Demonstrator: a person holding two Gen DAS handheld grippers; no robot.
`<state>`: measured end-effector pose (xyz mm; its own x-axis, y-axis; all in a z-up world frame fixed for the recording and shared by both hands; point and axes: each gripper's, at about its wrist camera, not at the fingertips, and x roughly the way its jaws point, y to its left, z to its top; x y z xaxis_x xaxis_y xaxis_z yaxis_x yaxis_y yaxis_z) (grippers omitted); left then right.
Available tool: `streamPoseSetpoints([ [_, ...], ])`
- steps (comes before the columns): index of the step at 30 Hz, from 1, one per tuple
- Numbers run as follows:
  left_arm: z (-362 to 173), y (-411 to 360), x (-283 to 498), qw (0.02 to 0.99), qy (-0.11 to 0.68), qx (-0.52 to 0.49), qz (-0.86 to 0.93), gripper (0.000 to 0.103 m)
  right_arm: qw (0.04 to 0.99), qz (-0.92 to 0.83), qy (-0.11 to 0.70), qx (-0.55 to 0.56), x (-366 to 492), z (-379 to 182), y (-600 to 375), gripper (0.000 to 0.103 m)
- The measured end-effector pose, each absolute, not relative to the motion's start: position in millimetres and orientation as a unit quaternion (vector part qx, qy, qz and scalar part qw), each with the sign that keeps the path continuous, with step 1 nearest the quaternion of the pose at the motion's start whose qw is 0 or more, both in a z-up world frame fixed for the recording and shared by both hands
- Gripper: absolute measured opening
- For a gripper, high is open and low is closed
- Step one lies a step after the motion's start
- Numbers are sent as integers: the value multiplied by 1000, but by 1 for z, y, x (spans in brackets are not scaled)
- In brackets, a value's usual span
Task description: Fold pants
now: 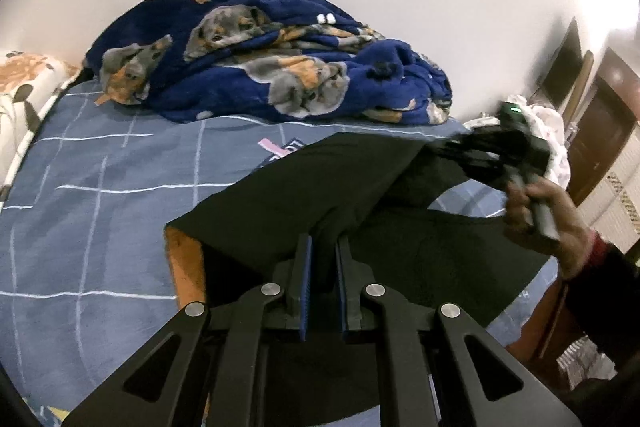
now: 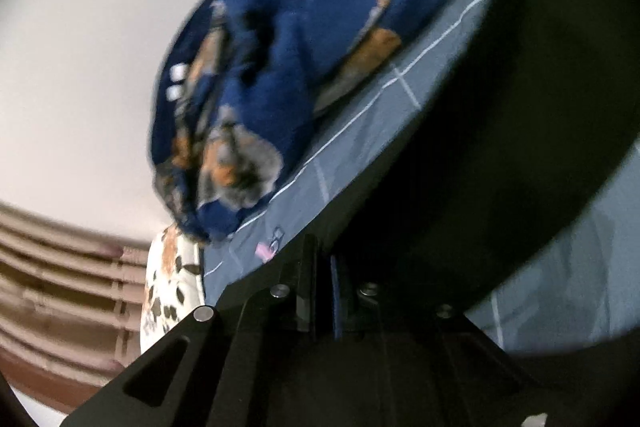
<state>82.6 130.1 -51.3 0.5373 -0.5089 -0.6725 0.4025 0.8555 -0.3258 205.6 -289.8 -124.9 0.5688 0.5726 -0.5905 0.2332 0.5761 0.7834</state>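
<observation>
two tools (image 1: 324,247) (image 2: 323,259) grip one pants (image 1: 320,187).

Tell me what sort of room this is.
Most likely a bedroom: black pants lie on a bed with a blue grid-lined sheet, a rumpled dog-print blanket is piled against the wall, and a floral pillow sits at one end.

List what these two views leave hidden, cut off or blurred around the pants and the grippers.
- Left wrist view: the near part of the pants is hidden under the left gripper, shut on the cloth.
- Left wrist view: the right gripper is blurred, so its grip is unclear.
- Right wrist view: the pants are one dark mass, folds unreadable, cut off by the frame edge.
- Right wrist view: the blanket is motion-blurred.
</observation>
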Motion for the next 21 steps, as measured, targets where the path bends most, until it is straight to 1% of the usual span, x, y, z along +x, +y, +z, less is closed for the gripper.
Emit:
streamPoseSetpoints([
  [5, -56, 141, 67, 866, 429, -55, -250, 11, 781, 124, 445, 419, 132, -98, -275, 8],
  [9, -68, 148, 43, 855, 457, -42, -240, 11, 779, 119, 456, 414, 74, -94, -269, 7],
  [13, -85, 154, 20, 845, 482, -25, -230, 12, 769, 103, 482, 407, 27, -107, -260, 6],
  [16, -102, 158, 7, 837, 500, -20, -223, 12, 756, 94, 504, 407, 5, -130, -255, 6],
  [21, -114, 159, -5, 840, 499, 0, -214, 13, 734, 77, 523, 425, -18, -161, -259, 6],
])
